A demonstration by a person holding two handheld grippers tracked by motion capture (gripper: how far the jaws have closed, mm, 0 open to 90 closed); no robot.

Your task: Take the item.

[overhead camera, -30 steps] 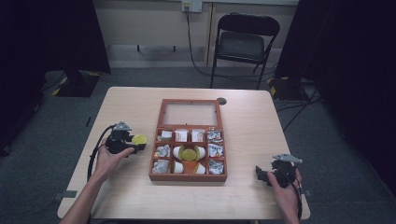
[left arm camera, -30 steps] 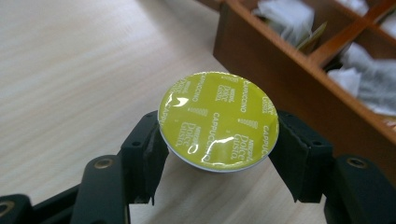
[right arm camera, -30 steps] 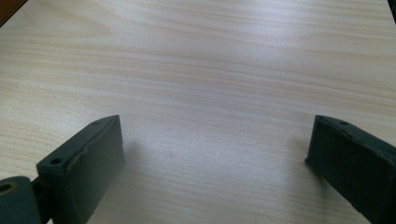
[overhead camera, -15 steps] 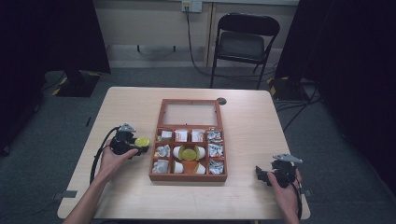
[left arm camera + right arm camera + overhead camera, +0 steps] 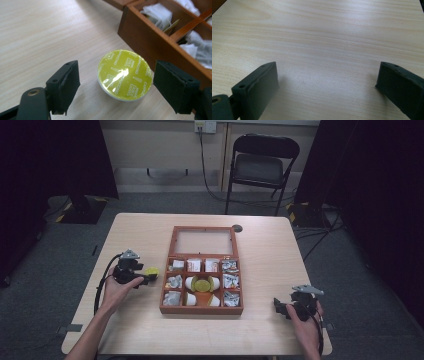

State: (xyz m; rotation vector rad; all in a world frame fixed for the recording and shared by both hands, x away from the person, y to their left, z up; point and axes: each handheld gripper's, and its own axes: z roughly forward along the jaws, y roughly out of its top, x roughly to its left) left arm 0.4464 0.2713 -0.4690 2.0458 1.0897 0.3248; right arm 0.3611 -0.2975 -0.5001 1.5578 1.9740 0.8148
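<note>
A yellow-lidded coffee capsule [image 5: 125, 75] lies on the wooden table just left of the brown compartment box [image 5: 150, 42]. My left gripper [image 5: 116, 83] is open, its two jaws standing on either side of the capsule without touching it. From above, the same capsule [image 5: 152, 271] sits between the left gripper [image 5: 145, 277] and the box [image 5: 167, 292]. The box holds white sachets, white pods and another yellow capsule [image 5: 202, 283]. My right gripper [image 5: 281, 308] rests open near the table's front right corner, with bare wood between its jaws [image 5: 327, 82].
The box's glass lid [image 5: 204, 241] lies open toward the far side. A small dark disc [image 5: 237, 228] sits on the table behind the box. A folding chair [image 5: 260, 167] stands beyond the table. Cables trail from both grippers.
My left gripper has moved toward the near side and right with the capsule, down to the table beside the box, and its jaws now stand apart from the capsule. The right gripper has stayed still.
</note>
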